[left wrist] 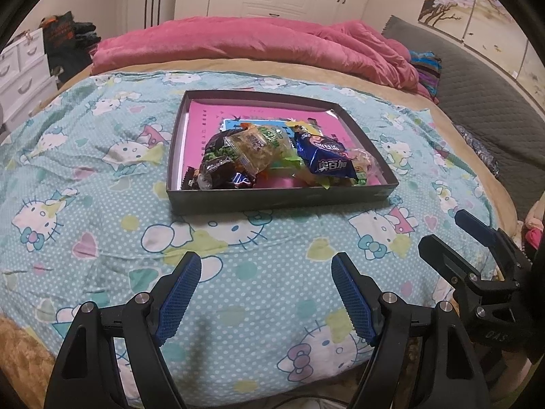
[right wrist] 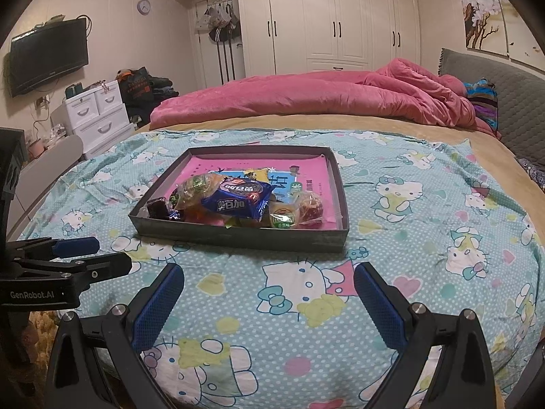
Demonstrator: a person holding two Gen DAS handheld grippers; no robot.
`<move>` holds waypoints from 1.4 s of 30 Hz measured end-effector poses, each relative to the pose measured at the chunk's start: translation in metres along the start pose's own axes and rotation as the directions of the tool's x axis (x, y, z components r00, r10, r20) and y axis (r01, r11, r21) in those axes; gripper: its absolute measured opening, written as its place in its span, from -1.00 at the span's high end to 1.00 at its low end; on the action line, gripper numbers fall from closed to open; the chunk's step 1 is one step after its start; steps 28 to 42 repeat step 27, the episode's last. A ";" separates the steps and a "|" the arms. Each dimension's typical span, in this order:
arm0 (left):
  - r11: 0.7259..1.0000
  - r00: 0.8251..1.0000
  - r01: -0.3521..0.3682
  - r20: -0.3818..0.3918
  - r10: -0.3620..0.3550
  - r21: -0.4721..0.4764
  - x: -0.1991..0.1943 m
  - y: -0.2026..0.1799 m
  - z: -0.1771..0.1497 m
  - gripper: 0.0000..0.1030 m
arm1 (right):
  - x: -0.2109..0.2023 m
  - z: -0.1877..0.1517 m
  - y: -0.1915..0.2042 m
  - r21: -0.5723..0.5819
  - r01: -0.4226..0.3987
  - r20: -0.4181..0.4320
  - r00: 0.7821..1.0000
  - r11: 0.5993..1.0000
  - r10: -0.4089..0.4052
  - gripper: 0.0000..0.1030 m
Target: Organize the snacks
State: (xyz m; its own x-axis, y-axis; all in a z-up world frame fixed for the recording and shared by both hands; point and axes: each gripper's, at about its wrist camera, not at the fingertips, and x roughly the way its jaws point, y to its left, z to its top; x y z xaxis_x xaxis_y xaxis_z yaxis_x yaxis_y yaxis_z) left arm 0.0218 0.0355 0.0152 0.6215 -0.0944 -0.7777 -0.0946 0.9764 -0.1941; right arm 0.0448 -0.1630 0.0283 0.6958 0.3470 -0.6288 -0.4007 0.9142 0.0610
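Observation:
A shallow dark grey box (left wrist: 272,201) with a pink lining sits on the Hello Kitty sheet; it also shows in the right wrist view (right wrist: 238,237). A pile of snack packets lies in it: a blue cookie packet (left wrist: 327,160) (right wrist: 238,199), a clear yellow-green packet (left wrist: 262,146) (right wrist: 197,187), dark wrappers (left wrist: 221,173) (right wrist: 158,208) and small clear candies (right wrist: 308,208). My left gripper (left wrist: 265,269) is open and empty, above the sheet in front of the box. My right gripper (right wrist: 269,276) is open and empty, also in front of the box.
The blue Hello Kitty sheet (right wrist: 425,238) covers the near half of the bed. A pink duvet (right wrist: 323,95) lies bunched at the far side. The right gripper shows at the right edge of the left wrist view (left wrist: 477,252). White drawers (right wrist: 98,116) stand left of the bed.

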 end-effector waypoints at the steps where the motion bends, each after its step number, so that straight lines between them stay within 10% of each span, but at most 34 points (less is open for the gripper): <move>1: 1.000 1.000 -0.002 -0.001 0.002 0.001 0.000 0.000 0.000 -0.55 | 0.000 0.000 0.000 0.000 0.000 0.001 1.000 1.000 0.000 -0.96; 42: 0.997 1.000 0.006 0.013 -0.005 -0.073 0.001 0.015 0.006 -0.55 | 0.009 0.004 -0.023 0.033 0.056 0.012 0.998 0.998 -0.057 -0.96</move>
